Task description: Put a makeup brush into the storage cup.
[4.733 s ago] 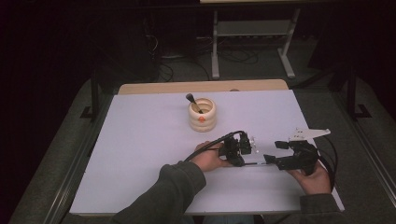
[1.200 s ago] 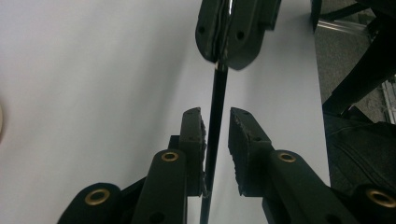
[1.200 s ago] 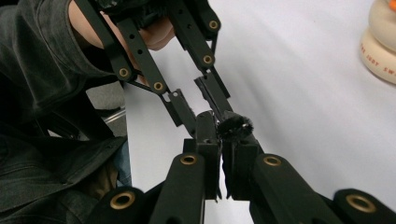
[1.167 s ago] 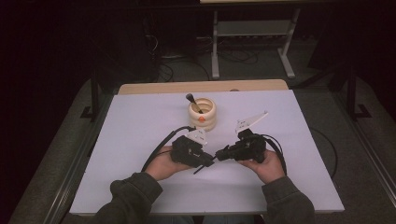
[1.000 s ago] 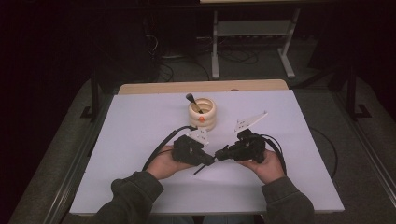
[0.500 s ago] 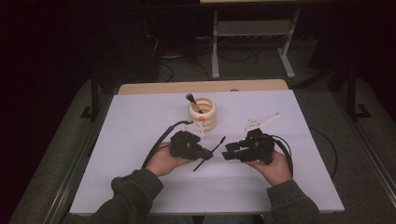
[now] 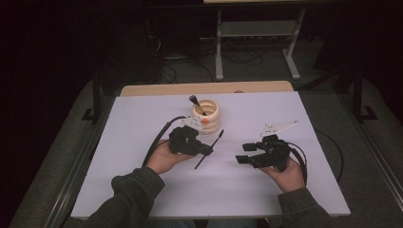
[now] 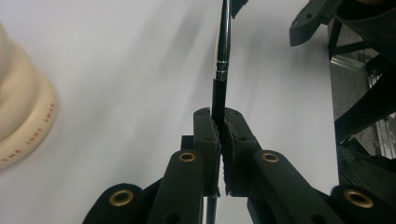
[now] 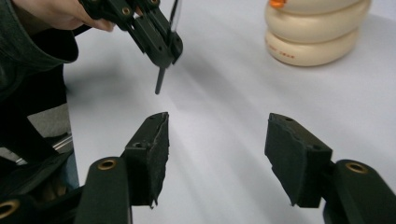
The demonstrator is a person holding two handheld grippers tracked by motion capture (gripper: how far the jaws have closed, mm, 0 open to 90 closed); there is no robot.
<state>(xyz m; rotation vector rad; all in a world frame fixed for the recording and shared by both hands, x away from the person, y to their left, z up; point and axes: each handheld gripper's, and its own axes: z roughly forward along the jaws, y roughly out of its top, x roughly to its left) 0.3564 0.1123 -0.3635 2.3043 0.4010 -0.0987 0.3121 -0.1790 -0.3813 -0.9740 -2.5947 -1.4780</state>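
From up high I see my left claw pressed together on a thin black makeup brush with a chrome ferrule, pinching it low on the handle so that a short black stub pokes out behind the pads while the longer part runs forward and up toward the cream ringed ceramic holder. In the left gripper view the brush rises straight out from between the two black pads, the black handle seated in the seam and the shiny metal sleeve beginning just above the claw; the holder's cream rim sits off at the picture's left, apart from the brush. My right claw stands well apart from the brush on the white counter, its jaws spread with nothing between them; they have just been opening. Its own view confirms that: the two pads stand wide over bare white counter, and farther off the left claw holds the brush with its stub end hanging down, clear of the surface as far as I can tell. The holder stands beyond, at the upper right of that view, and a second dark brush leans inside it in the high view.
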